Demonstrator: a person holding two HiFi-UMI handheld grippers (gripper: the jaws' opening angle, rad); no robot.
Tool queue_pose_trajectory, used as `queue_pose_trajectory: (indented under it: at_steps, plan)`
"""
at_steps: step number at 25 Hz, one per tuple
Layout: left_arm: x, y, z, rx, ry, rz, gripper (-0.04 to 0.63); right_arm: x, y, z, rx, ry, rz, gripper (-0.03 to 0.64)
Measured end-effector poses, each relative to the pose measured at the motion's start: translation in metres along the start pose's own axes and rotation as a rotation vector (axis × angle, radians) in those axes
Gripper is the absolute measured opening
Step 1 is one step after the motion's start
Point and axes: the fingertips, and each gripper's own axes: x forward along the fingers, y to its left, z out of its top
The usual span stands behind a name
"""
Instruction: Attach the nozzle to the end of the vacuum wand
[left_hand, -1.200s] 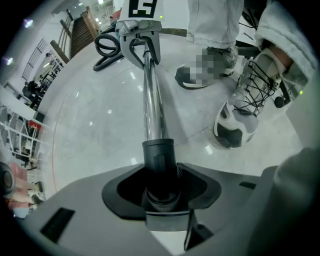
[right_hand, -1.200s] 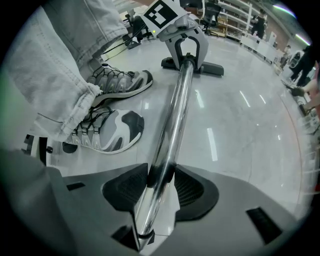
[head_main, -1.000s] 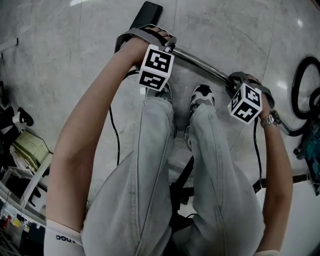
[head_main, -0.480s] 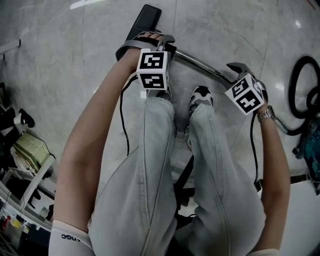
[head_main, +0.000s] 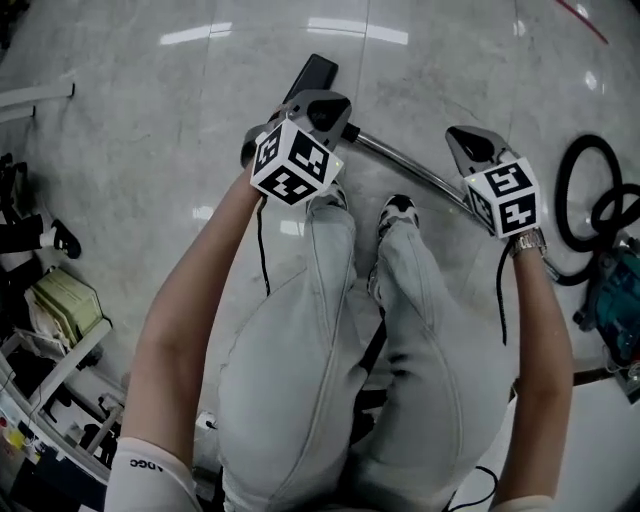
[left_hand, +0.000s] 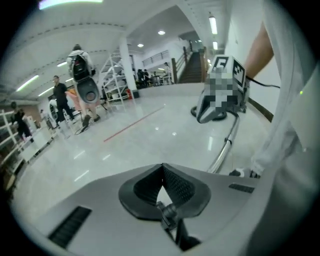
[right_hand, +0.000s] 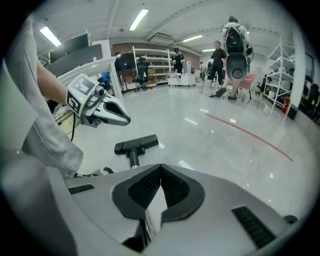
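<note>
A black floor nozzle (head_main: 312, 72) lies on the pale marble floor, also plain in the right gripper view as the nozzle (right_hand: 136, 145). The shiny metal wand (head_main: 400, 160) runs from it toward the lower right; the left gripper hides the joint between them. My left gripper (head_main: 325, 100) hovers above the nozzle end, jaws shut and empty (left_hand: 162, 166). My right gripper (head_main: 462, 140) hangs above the wand's far end, also shut on nothing (right_hand: 160, 167). The wand (left_hand: 222, 152) shows below in the left gripper view.
My own legs and shoes (head_main: 400, 215) stand just behind the wand. A coiled black hose (head_main: 590, 190) and a teal vacuum body (head_main: 612, 320) lie at the right. Shelving and clutter (head_main: 50, 300) fill the left edge. People (left_hand: 80, 85) stand far off.
Both grippers have let go of the wand and nozzle, risen off the floor and closed their jaws. The wand and nozzle stay on the floor.
</note>
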Motion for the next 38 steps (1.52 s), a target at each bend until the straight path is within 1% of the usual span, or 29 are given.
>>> queue_pose_trajectory:
  at_steps: [1,3,7,9,11,16,21,26,27,29,31,34,35,38]
  plan:
    - [-0.012,0.008,0.01,-0.044,-0.029,0.025,0.01,-0.01,-0.001,0.012,0.005,-0.029,-0.011,0.005]
    - [-0.038,0.022,0.027,-0.103,-0.08,0.079,0.011,-0.03,0.0,0.033,0.007,-0.073,-0.026,0.005]
    - [-0.091,0.047,0.057,-0.171,-0.154,0.182,0.011,-0.07,0.003,0.069,-0.002,-0.142,-0.067,0.005]
    - [-0.119,0.056,0.073,-0.185,-0.178,0.23,0.011,-0.091,0.003,0.083,-0.003,-0.171,-0.091,0.005]
    - [-0.148,0.063,0.091,-0.182,-0.209,0.273,0.011,-0.114,0.004,0.098,-0.008,-0.201,-0.116,0.005]
    - [-0.219,0.071,0.14,-0.188,-0.323,0.359,0.011,-0.184,0.009,0.143,-0.012,-0.325,-0.188,0.005]
    - [-0.288,0.063,0.188,-0.176,-0.434,0.436,0.011,-0.252,0.028,0.181,-0.011,-0.461,-0.236,0.004]
    - [-0.349,0.05,0.222,-0.191,-0.522,0.515,0.011,-0.307,0.056,0.207,0.007,-0.591,-0.274,0.003]
    - [-0.359,0.045,0.226,-0.2,-0.537,0.529,0.011,-0.316,0.062,0.21,0.012,-0.614,-0.282,0.003]
    - [-0.379,0.036,0.232,-0.242,-0.572,0.557,0.01,-0.333,0.074,0.215,0.032,-0.664,-0.303,0.003]
    - [-0.396,0.026,0.237,-0.276,-0.606,0.6,0.011,-0.348,0.084,0.218,0.033,-0.706,-0.344,0.003]
    - [-0.418,0.015,0.244,-0.248,-0.612,0.702,0.011,-0.371,0.096,0.221,-0.046,-0.737,-0.428,0.003]
    - [-0.423,0.012,0.246,-0.254,-0.61,0.71,0.01,-0.379,0.099,0.222,-0.051,-0.749,-0.432,0.003]
    - [-0.439,0.002,0.249,-0.301,-0.635,0.698,0.011,-0.402,0.108,0.222,-0.004,-0.797,-0.411,0.003]
